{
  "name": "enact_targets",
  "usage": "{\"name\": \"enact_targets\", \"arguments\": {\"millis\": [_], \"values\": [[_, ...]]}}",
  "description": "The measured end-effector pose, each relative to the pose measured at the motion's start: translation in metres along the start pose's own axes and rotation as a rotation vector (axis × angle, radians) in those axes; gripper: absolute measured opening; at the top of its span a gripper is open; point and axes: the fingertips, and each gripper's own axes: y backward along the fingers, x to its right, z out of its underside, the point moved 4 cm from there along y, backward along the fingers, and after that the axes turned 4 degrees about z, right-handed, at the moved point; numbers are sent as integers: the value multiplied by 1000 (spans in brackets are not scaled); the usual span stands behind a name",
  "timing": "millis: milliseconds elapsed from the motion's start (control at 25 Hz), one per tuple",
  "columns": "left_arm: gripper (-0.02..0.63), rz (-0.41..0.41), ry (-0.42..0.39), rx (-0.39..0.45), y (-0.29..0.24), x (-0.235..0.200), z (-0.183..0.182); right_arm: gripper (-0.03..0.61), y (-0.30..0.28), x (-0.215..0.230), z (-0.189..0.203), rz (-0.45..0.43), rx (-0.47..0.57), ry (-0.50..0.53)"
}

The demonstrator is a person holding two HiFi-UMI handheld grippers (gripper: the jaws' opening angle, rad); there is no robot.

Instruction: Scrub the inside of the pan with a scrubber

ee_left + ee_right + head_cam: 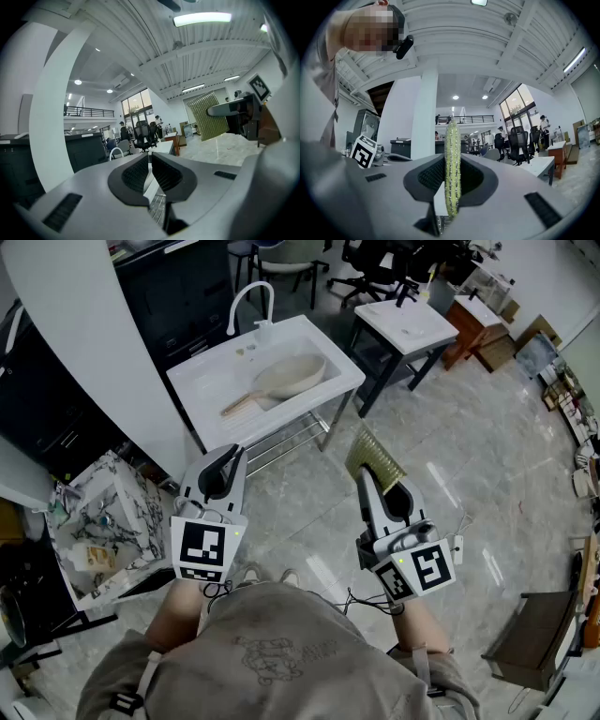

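A beige pan (289,375) with a wooden handle (238,406) lies in the white sink (208,371), far ahead of both grippers. My left gripper (228,456) is held over the floor, jaws shut with nothing between them. In the left gripper view its pads (136,174) meet, and the green scrubber (207,116) shows at the right. My right gripper (365,474) is shut on the flat green scrubber (374,457), which sticks out past the jaw tips. The right gripper view shows the scrubber (452,159) edge-on, upright between the pads.
A curved faucet (251,298) stands at the sink's back. A small white table (409,322) is to the right of the sink. A marbled box of clutter (101,526) sits at the left. Office chairs and cardboard boxes (487,329) stand further back on the tiled floor.
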Motion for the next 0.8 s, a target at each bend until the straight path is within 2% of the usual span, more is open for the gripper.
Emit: {"name": "enact_targets", "arguments": {"millis": [240, 800], "values": [[35, 1, 0, -10, -2, 12, 0, 72, 9, 10, 1, -2, 23, -47], [35, -11, -2, -28, -15, 40, -3, 72, 22, 35, 6, -35, 18, -55]]}}
